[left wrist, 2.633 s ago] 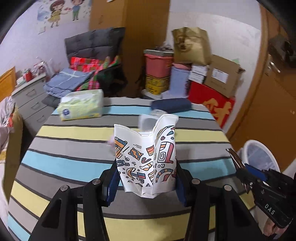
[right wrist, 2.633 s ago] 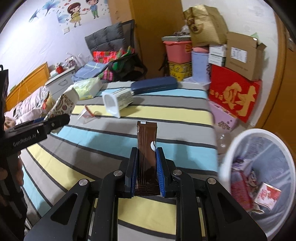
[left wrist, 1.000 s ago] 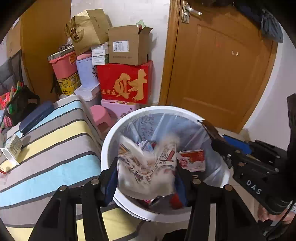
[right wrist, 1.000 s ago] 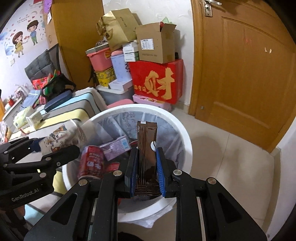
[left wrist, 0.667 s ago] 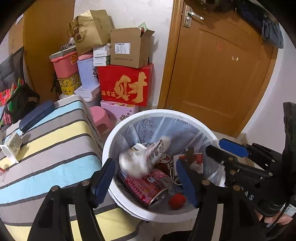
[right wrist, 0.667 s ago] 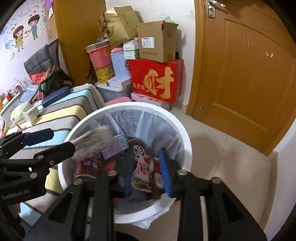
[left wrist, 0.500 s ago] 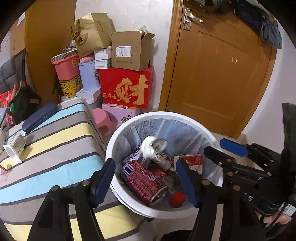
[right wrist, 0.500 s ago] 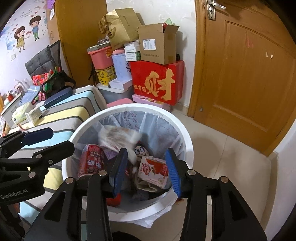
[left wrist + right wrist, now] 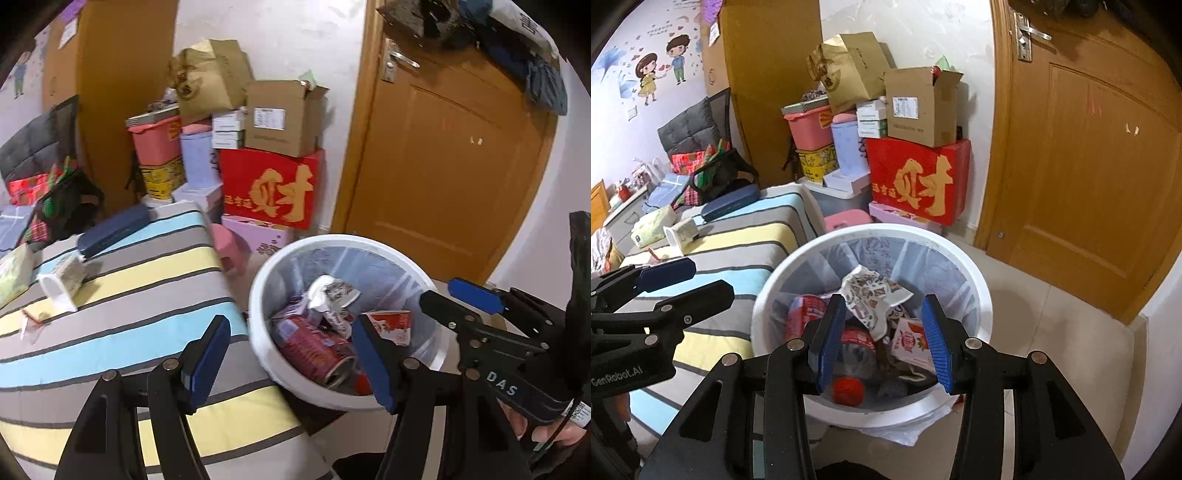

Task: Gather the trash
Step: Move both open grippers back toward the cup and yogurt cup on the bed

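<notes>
Left wrist view: left tool (image 9: 291,354) spread wide, blue pads apart, nothing between them, above the near rim of the round white plastic bin with clear liner (image 9: 258,332). Bin stands on the floor against the edge of the striped grey, blue and yellow bed cover (image 9: 122,317). Inside the bin: crumpled patterned paper cup (image 9: 328,295) on top, red drink can (image 9: 314,347) lying on its side below it, red-and-white carton (image 9: 391,325) toward the right wall. Right tool (image 9: 461,299) enters from the right, above the bin's far right rim, released too. On the bed: white open-ended carton (image 9: 61,286) lying on its side, dark blue flat case (image 9: 114,230) beyond it. Right wrist view: right tool (image 9: 882,343) wide apart and empty, directly over the bin (image 9: 975,280). The patterned cup (image 9: 871,295) lies between the pads' line of sight, down in the bin, with the can (image 9: 805,314) at left, the carton (image 9: 912,343) at right and a red round cap (image 9: 847,391) at the near side. Left tool (image 9: 687,280) at left, over the bed (image 9: 746,240).
</notes>
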A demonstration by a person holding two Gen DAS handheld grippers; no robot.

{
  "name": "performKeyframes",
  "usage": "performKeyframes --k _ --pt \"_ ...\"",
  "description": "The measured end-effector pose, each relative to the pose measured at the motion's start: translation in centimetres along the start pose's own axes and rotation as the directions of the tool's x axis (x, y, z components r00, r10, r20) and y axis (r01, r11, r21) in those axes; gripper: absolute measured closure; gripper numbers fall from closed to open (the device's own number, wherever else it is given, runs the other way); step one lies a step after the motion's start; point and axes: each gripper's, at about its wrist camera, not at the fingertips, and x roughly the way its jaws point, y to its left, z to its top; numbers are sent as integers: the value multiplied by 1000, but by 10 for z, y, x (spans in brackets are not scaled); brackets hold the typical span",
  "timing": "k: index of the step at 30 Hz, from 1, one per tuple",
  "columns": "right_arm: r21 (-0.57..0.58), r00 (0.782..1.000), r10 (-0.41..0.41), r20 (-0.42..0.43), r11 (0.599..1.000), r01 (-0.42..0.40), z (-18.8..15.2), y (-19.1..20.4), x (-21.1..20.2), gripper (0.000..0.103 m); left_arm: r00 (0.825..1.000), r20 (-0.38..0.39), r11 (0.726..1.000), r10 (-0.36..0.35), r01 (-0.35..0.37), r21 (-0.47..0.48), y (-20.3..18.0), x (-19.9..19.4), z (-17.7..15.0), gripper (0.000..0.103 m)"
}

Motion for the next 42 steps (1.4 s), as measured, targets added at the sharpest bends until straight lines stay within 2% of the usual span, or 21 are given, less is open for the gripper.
performKeyframes --k 13,22,35,42 --pt "-49 999 43 30 998 -42 2 38 -5 59 995 53 994 87 -83 -72 49 -41 -14 35" --pt "-87 995 92 34 992 -89 4 71 -3 59 987 63 979 149 -138 -151 101 -66 -31 35" --pt "-157 982 186 11 971 -182 12 129 14 58 957 37 926 287 -267 -267 193 -96 -55 35" --pt "-191 973 228 -14 955 -227 15 157 23 58 942 10 893 335 -314 -324 237 -102 -66 35"
